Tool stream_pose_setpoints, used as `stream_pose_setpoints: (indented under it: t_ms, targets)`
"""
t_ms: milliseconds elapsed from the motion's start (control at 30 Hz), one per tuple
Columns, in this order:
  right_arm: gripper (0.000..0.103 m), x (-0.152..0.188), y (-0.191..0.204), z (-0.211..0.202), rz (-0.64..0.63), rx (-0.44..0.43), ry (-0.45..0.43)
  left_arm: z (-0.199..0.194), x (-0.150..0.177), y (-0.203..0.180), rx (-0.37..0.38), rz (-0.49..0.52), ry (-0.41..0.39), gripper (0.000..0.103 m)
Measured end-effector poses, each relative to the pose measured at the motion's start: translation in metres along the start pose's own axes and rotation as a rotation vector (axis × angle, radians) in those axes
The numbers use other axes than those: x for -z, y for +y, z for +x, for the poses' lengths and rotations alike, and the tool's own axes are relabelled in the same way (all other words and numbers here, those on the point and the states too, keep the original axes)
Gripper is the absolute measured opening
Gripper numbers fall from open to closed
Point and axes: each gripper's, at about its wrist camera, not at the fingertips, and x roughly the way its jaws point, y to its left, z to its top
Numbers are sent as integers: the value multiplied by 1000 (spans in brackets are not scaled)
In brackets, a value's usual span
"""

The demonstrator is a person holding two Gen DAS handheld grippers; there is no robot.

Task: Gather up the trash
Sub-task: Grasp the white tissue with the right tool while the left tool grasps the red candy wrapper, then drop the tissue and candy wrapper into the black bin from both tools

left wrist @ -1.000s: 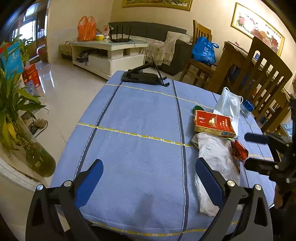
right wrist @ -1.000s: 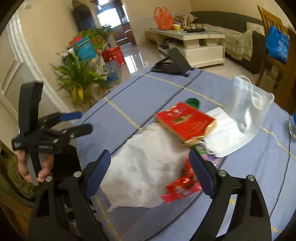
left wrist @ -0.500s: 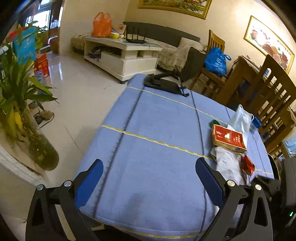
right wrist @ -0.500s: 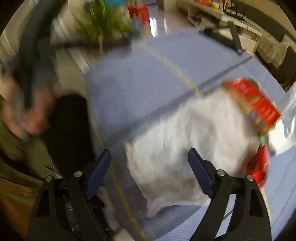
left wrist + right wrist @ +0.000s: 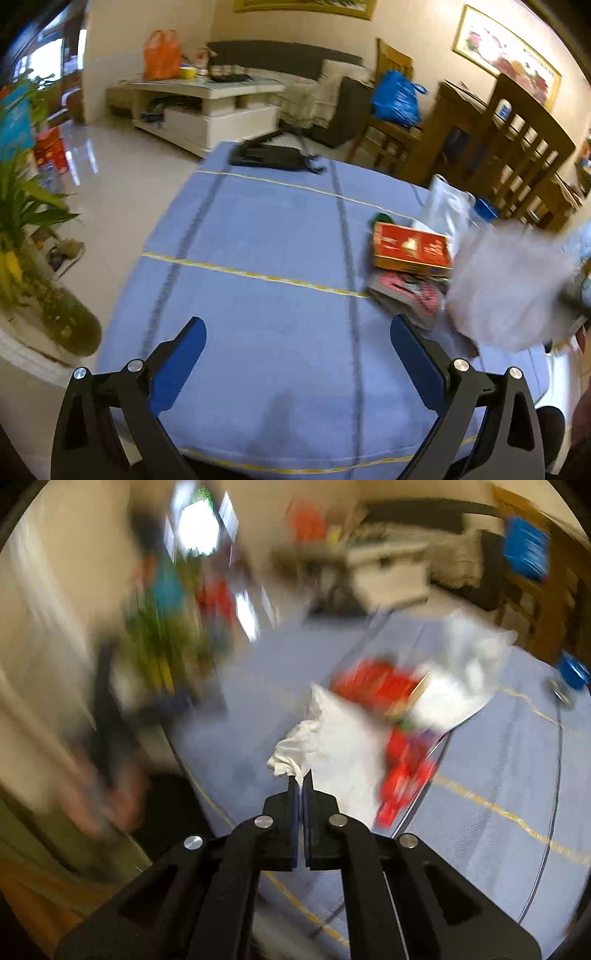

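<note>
Since a second ago your right gripper point(image 5: 303, 775) has clamped onto the crumpled white tissue point(image 5: 295, 749) and lifted it above the blue tablecloth point(image 5: 277, 295). Keep that pinch firm; your left gripper point(image 5: 297, 363) gapes empty.

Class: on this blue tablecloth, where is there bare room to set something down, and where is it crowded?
Bare: the tablecloth from the black stand down to the open left gripper. Crowded: the right side, around the red box, wrappers and white tissue.
</note>
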Motion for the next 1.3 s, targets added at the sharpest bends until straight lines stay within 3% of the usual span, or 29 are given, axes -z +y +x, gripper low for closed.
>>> stream_pose_setpoints:
  t_ms: [100, 233, 367, 467, 533, 600, 667, 733, 833, 1033, 1167, 1300]
  targets:
    - [2, -14, -54, -51, 211, -126, -186, 10, 0, -25, 48, 31, 27, 96]
    - [2, -4, -116, -85, 343, -92, -266, 18, 7, -68, 108, 114, 56, 96]
    - [2, 19, -149, -110, 402, -67, -320, 31, 14, -117, 191, 165, 93, 96]
    - [2, 32, -163, -114, 414, -56, -341, 47, 18, -147, 130, 197, 95, 96]
    - [2, 44, -171, -120, 415, -54, -351, 58, 19, -158, 106, 184, 116, 83]
    - [2, 51, -182, -124, 428, -68, -372, 74, 20, -169, 77, 185, 169, 39]
    - [2, 57, -193, -129, 447, -76, -393, 79, 21, -172, 34, 186, 163, 27]
    - [2, 64, -199, -132, 455, -62, -402, 79, 21, -170, 32, 167, 166, 26]
    - [2, 67, -200, -140, 434, -12, -406, 72, 20, -164, 32, 123, 153, 26]
    - [2, 66, -211, -188, 405, 144, -496, 57, 7, -187, 18, 162, 98, 26]
    - [2, 60, -237, -226, 447, 373, -536, 57, -1, -231, 71, 255, 89, 26]
    - [2, 65, -272, -225, 521, 554, -504, 60, -5, -277, 154, 328, 96, 26]
